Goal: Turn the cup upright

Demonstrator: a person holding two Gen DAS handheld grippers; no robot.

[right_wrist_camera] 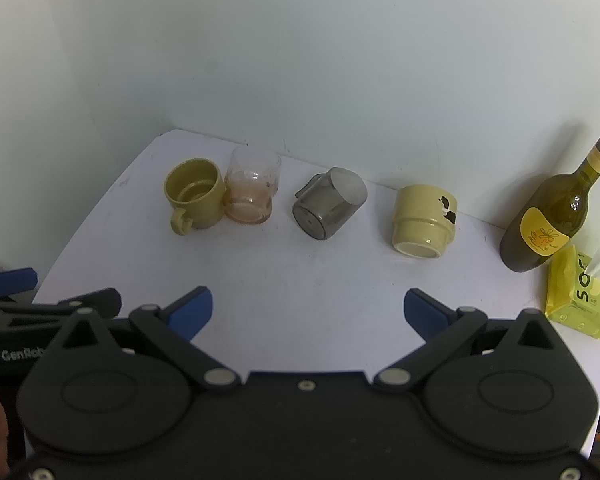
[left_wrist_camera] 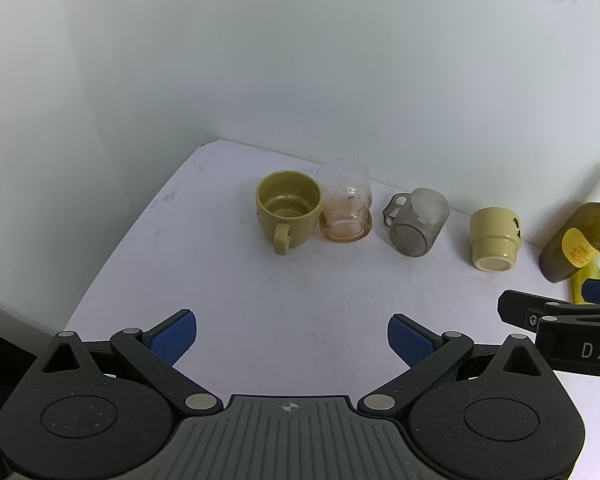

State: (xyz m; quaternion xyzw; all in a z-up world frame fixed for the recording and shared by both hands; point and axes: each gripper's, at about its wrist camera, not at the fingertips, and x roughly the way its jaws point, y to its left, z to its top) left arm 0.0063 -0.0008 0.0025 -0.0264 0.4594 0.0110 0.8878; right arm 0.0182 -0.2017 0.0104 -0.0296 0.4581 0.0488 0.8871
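Several cups stand in a row near the back wall. An olive mug [left_wrist_camera: 289, 211] [right_wrist_camera: 195, 200] stands upright, handle toward me. A clear pinkish glass [left_wrist_camera: 345, 209] [right_wrist_camera: 252, 191] touches it on its right. A smoky grey cup [left_wrist_camera: 416, 222] [right_wrist_camera: 329, 208] with a handle lies tipped, base toward me. A cream cup [left_wrist_camera: 494, 239] [right_wrist_camera: 424, 221] stands upside down. My left gripper [left_wrist_camera: 292, 340] is open and empty, well in front of the cups. My right gripper [right_wrist_camera: 308, 312] is open and empty too, also short of them.
The white table [left_wrist_camera: 260, 300] ends in a rounded left edge. A dark green wine bottle [right_wrist_camera: 556, 208] [left_wrist_camera: 580, 236] stands at the right by the wall. A yellow tissue pack [right_wrist_camera: 580, 296] lies in front of it. The right gripper's finger shows in the left wrist view [left_wrist_camera: 556, 312].
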